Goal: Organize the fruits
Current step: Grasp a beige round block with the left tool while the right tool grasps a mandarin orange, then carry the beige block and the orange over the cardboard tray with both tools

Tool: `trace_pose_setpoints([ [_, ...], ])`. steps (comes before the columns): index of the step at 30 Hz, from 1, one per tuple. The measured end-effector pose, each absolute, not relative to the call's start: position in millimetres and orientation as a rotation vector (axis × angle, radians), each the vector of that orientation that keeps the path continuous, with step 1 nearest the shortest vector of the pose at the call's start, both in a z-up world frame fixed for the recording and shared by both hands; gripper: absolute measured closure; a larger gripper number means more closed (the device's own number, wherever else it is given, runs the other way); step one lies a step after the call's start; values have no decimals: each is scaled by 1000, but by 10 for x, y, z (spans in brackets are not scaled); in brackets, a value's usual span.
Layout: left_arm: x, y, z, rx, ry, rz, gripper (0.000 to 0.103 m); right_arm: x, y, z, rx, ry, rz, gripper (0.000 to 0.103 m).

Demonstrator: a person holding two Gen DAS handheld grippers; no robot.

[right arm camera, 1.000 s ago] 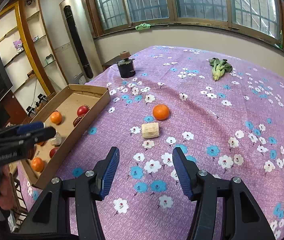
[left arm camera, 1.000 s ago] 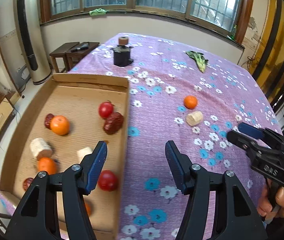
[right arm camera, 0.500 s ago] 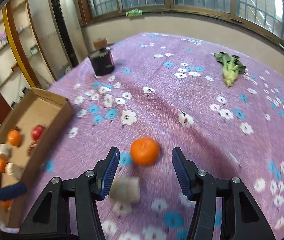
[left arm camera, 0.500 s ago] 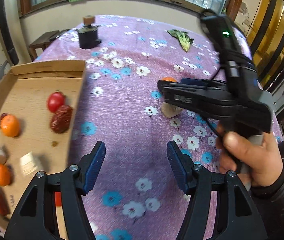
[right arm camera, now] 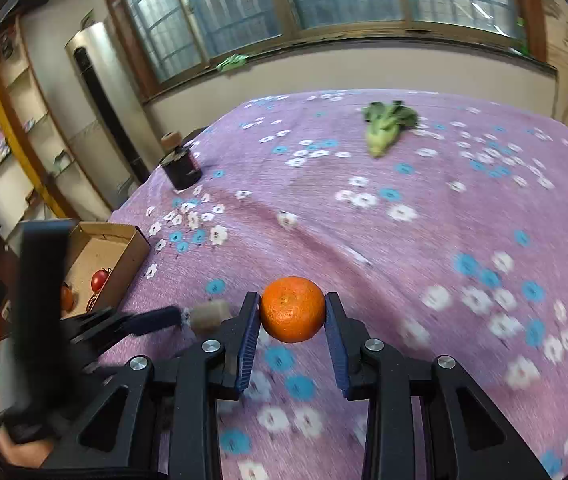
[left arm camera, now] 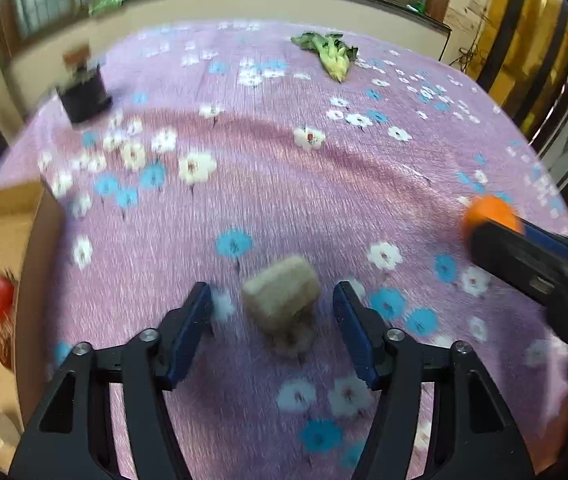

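My right gripper [right arm camera: 292, 310] is shut on an orange [right arm camera: 292, 309] just over the purple flowered tablecloth [right arm camera: 404, 240]; the same orange [left arm camera: 490, 212] shows at the right edge of the left wrist view. A pale beige chunk [left arm camera: 281, 302] lies on the cloth between the fingers of my left gripper [left arm camera: 272, 308], whose jaws are closing with gaps still on both sides. From the right wrist view that chunk [right arm camera: 208, 314] sits at the tips of the left gripper's fingers [right arm camera: 151, 320]. The cardboard box [right arm camera: 103, 248] at the left holds tomatoes [left arm camera: 0, 298] and other fruit.
A black jar with a cork lid [right arm camera: 181, 164] stands at the far left of the table. A leafy green vegetable [right arm camera: 386, 130] lies at the far side. A person's hand [right arm camera: 19, 448] holds the left gripper. Windows and shelves lie beyond the table.
My left gripper moved from over the box to the beige chunk, which now lies between its narrowing jaws. My right gripper came forward to the orange and shut on it.
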State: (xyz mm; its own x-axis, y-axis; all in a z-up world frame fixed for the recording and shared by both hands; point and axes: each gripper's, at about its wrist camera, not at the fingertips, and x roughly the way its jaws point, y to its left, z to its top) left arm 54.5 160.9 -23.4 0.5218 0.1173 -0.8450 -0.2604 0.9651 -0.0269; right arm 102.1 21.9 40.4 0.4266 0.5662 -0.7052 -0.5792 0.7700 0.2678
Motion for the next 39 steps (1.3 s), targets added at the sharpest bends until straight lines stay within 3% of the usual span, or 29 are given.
trace_pose_setpoints([
  [1, 560, 1593, -233, -138, 990, 228, 69, 996, 175, 413, -8, 873, 710, 70],
  [39, -900, 1901, 373, -178, 823, 383, 68, -230, 440, 660, -80, 829, 877, 70],
])
